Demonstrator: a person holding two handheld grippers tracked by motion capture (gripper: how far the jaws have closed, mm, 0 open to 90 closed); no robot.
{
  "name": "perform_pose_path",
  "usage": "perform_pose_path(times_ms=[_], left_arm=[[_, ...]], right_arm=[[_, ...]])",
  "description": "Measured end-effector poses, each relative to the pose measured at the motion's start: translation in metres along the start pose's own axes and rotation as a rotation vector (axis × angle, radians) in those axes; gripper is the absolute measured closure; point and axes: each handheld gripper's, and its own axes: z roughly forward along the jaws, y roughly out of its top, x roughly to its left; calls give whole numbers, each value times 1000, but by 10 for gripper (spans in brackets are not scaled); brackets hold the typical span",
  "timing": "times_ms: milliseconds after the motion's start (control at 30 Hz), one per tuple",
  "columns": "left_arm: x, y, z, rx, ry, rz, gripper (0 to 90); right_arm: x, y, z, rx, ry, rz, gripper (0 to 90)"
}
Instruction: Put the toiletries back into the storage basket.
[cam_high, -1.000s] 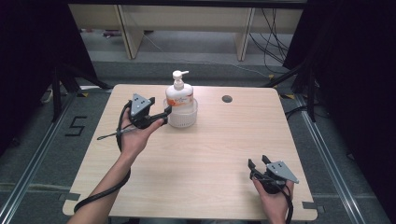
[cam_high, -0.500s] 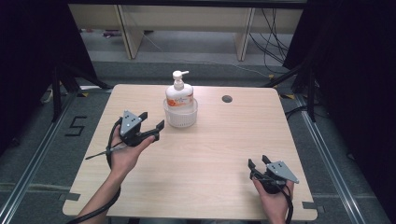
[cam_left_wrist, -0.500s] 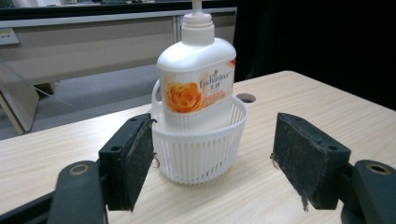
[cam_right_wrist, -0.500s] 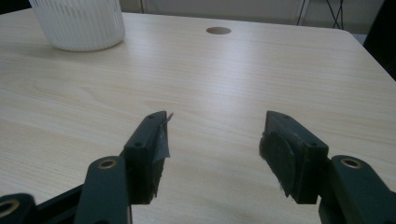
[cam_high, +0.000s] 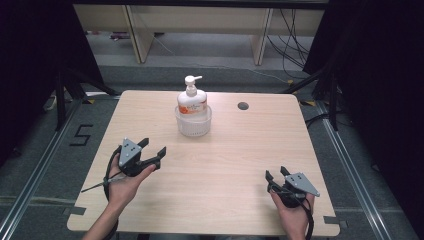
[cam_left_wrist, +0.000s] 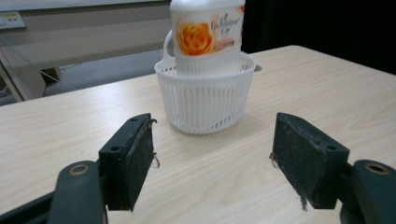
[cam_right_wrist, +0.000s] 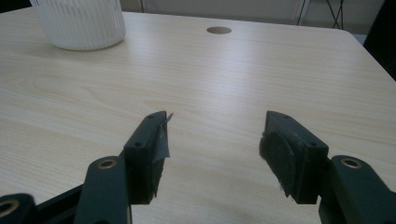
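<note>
A white pump bottle (cam_high: 192, 100) with an orange flower label (cam_left_wrist: 204, 35) stands upright in a small white slatted basket (cam_high: 193, 123) at the table's far middle. My left gripper (cam_high: 153, 148) is held above the left part of the table, open and holding nothing, well short of the basket (cam_left_wrist: 205, 100) it faces. Near the front right edge, my right gripper (cam_high: 276, 174) is also open with nothing between its jaws. Its own view shows the basket (cam_right_wrist: 79, 23) far off at the upper left.
The light wooden table (cam_high: 225, 165) has a round cable hole (cam_high: 243, 106) at the far right (cam_right_wrist: 219, 30). Shelving and cables stand beyond the far edge. Dark floor surrounds the table, with a "5" mark (cam_high: 81, 134) at left.
My left gripper has drawn back from the basket toward the near left of the table and stays open. The right gripper has not moved.
</note>
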Motion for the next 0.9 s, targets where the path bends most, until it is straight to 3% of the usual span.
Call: perform_pose_path(times_ms=[133,267,600,733,767,900], left_arm=[[4,-14,-6,10,8,-4,288],[8,-27,-11,22,20,0,288],[20,-66,-19,50,52,-41,288],[26,-74,-21,43,63,-51,289],[27,-75,-21,35,63,-71,291],[27,-76,-25,9,78,-69,294]], right_arm=[[-1,0,1,-6,2,-25,412],[-1,0,2,-17,9,-18,412],[0,0,1,-6,1,-18,412],[-1,0,2,-14,-19,-47,412],[-1,0,1,-15,3,-30,412],[-2,0,2,-10,-12,-44,411]])
